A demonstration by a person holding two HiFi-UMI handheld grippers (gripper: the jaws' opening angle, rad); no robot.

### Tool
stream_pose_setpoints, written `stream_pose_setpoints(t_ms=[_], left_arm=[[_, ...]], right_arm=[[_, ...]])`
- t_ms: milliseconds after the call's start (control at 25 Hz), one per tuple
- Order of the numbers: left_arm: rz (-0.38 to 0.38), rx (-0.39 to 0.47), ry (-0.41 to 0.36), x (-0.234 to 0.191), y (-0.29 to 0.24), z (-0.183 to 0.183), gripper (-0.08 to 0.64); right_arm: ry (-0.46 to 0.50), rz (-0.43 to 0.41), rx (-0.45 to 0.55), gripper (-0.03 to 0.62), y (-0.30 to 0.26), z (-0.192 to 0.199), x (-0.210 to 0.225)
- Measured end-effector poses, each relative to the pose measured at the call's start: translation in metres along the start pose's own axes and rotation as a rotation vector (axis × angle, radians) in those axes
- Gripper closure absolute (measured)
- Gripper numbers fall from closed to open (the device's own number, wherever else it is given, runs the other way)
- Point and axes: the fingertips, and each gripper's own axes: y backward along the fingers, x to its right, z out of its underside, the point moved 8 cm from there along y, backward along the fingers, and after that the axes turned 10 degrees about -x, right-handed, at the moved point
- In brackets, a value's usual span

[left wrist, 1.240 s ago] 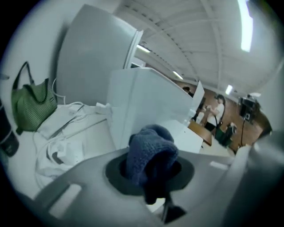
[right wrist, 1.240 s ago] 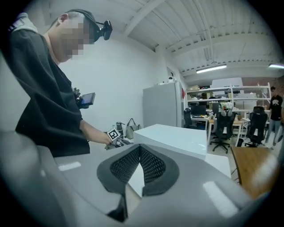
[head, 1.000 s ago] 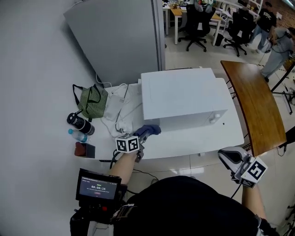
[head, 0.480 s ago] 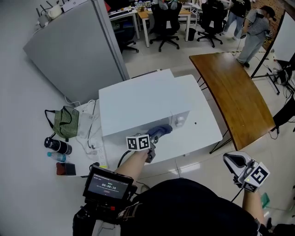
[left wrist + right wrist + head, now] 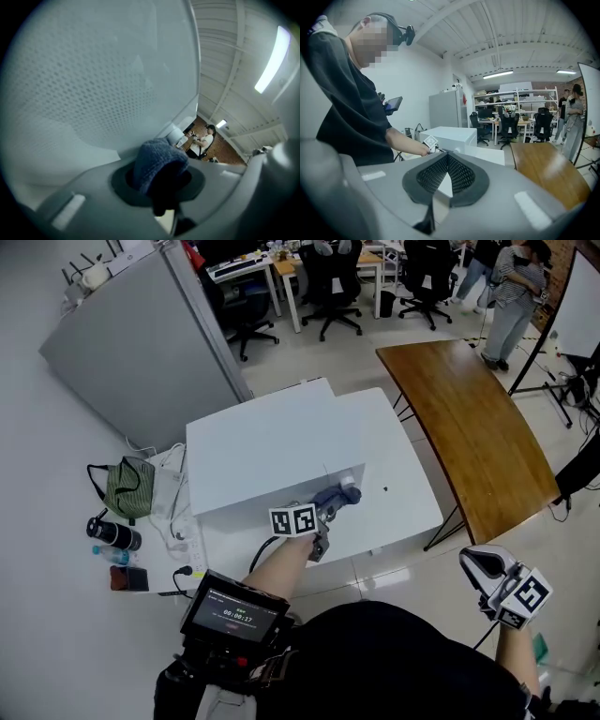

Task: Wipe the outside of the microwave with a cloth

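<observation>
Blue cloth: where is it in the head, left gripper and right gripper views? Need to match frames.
Head view: blue cloth at centre, in the left tool, against the microwave front.
Left gripper view: blue cloth lower centre, clamped between the jaws, perforated door close behind.
Right gripper view: cannot be made out; only the person's hand by the microwave shows.
Shared landmark: the white microwave.

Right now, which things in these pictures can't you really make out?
1. Contact between the blue knitted cloth and the white box-shaped microwave: in the head view the left gripper covers it; in the left gripper view the cloth hides its own tip.
2. The microwave's back: in the head view its own top hides it.
3. Text on the small black screen: head view, too small.
</observation>
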Motion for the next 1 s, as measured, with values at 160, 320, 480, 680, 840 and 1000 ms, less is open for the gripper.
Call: stream_pose_setpoints(t_ms=[160, 320, 480, 680, 840, 1000], left_arm=[[-0.023, 0.027, 0.027, -0.029, 0.068, 0.019, 0.503], [-0.139, 0.056, 0.085, -0.100, 0.184, 0.055, 0.503], [-0.231, 0.080, 0.102, -0.152, 0.266, 0.067, 0.503], [-0.258, 0.063, 0.120, -0.179, 0.285, 0.070, 0.503], [-0.222, 0.043, 0.140, -0.169, 0.251, 0.061, 0.503], [-0.187, -0.003, 0.133, -0.141, 0.180, 0.053, 0.503]], right_arm=[[0.031, -0.075, 0.032, 0.586, -0.039, -0.030, -0.039], [0.085, -0.147, -0.038, 0.586, -0.094, -0.047, -0.091], [0.111, -0.235, -0.026, 0.586, -0.146, -0.068, -0.147], [0.123, -0.244, -0.016, 0.586, -0.161, -0.081, -0.175], [0.113, -0.177, -0.016, 0.586, -0.139, -0.075, -0.157], [0.065, -0.126, -0.016, 0.586, -0.099, -0.051, -0.120]])
